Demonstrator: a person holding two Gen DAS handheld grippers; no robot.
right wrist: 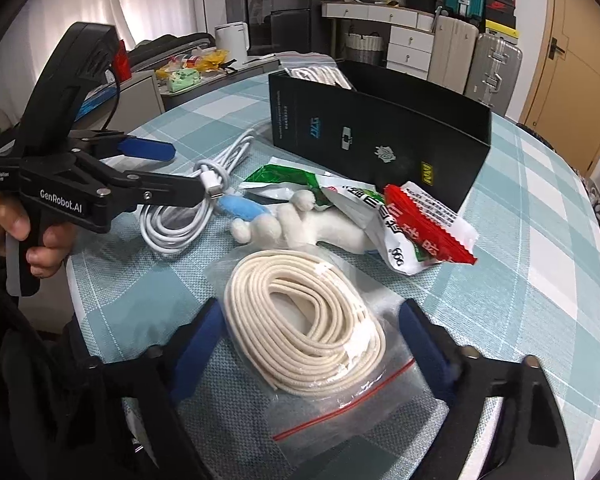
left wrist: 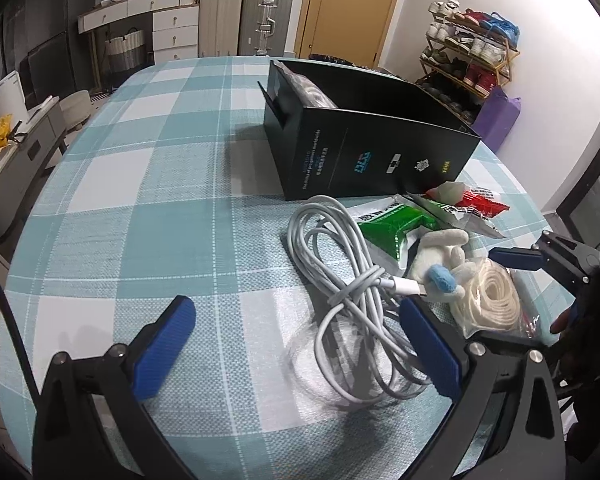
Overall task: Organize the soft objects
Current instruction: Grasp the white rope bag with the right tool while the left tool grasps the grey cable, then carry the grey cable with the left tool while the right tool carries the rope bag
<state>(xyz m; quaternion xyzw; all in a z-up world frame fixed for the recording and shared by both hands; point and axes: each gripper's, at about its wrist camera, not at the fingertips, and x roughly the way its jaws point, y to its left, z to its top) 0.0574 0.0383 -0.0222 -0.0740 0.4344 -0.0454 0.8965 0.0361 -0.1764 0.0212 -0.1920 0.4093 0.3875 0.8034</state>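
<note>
Right gripper (right wrist: 308, 336) open, straddling the bagged rope (right wrist: 308, 320); left gripper (left wrist: 296, 340) open over the white cable (left wrist: 340, 280) (bare checked cloth (left wrist: 140, 220) to its left).

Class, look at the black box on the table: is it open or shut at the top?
Open: the black box has no lid, and a bagged item pokes out above its rim.

A lived-in home room: a counter (left wrist: 148, 184) under a teal checked cloth, a shoe rack (left wrist: 470, 54) full of shoes against the white wall, suitcases (left wrist: 246, 16) parked beside a white chest of drawers (left wrist: 176, 28), and a wooden door (left wrist: 352, 4) behind.
</note>
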